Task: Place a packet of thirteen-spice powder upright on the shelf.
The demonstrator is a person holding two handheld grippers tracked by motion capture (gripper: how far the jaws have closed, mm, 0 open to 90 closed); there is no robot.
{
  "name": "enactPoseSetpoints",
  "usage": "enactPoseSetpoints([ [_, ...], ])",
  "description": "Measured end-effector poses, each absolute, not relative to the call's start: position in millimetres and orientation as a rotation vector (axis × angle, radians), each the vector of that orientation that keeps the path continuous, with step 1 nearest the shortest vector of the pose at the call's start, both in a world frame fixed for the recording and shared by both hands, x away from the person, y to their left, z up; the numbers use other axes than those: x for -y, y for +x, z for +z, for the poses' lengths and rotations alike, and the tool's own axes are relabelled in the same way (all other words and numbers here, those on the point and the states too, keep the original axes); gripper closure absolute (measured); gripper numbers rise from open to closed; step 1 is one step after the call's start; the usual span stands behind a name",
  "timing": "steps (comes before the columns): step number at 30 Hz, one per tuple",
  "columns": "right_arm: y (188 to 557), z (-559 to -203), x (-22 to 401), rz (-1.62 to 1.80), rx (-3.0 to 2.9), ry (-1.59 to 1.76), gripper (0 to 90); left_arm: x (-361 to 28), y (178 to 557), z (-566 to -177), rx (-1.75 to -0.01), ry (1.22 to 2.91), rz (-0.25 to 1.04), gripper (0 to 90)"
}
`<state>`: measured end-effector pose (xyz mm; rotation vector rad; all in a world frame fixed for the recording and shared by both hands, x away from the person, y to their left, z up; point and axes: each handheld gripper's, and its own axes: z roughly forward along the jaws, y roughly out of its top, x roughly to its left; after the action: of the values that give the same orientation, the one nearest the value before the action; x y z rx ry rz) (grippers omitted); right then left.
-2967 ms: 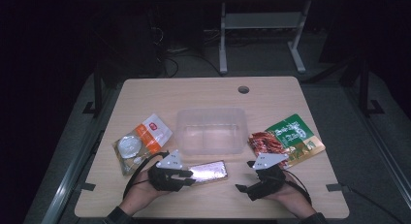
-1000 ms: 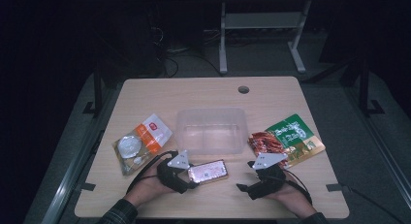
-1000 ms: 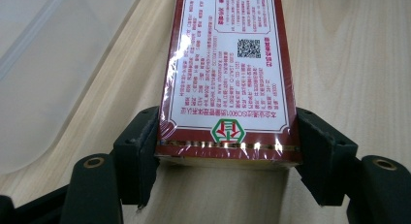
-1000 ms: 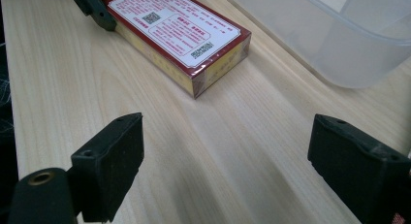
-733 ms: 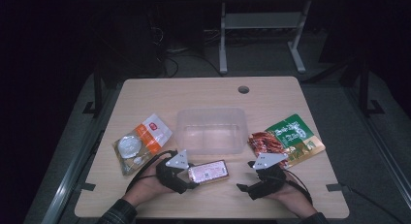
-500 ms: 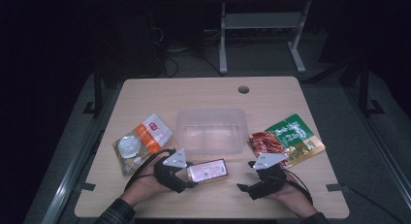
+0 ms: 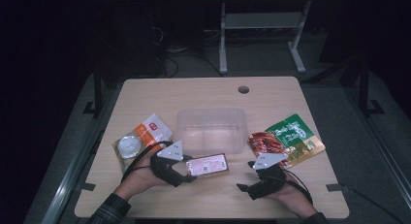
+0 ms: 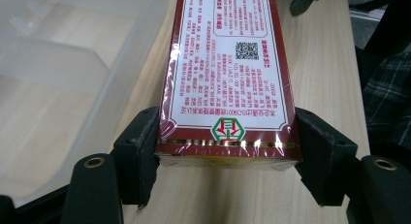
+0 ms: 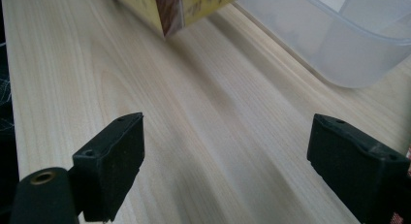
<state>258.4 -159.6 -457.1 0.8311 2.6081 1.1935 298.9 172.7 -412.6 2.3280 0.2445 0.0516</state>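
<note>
A flat box (image 7: 207,165) wrapped in clear film, dark red rim and white printed face (image 8: 227,64), is clamped at its near end between the pads of my left gripper (image 8: 227,153). In the high view that gripper (image 7: 186,171) holds the box just above the table, in front of the clear plastic tub (image 7: 209,130). My right gripper (image 7: 244,189) rests near the table's front edge, right of the box. Its jaws (image 9: 228,161) stand wide open over bare wood, nothing between them. The box's yellow corner (image 9: 169,6) and the tub's wall (image 9: 334,44) lie ahead of it.
An orange and white packet (image 7: 150,131) and a round clear-lidded pack (image 7: 128,147) lie at the left. A red snack bag (image 7: 265,141) and a green packet (image 7: 294,136) lie at the right. The table (image 7: 208,90) has a cable hole (image 7: 243,89) at the back.
The left gripper has lifted the box a little off the table toward the tub. The right gripper has stayed where it was.
</note>
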Motion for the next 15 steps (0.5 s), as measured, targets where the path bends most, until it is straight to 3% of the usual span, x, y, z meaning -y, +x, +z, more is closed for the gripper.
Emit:
enactPoseSetpoints([
  [15, 259, -458, 160, 1.194, -2.611, 0.838, 13.0, -160, 327, -386, -0.186, 2.343, 0.053, 32.3],
])
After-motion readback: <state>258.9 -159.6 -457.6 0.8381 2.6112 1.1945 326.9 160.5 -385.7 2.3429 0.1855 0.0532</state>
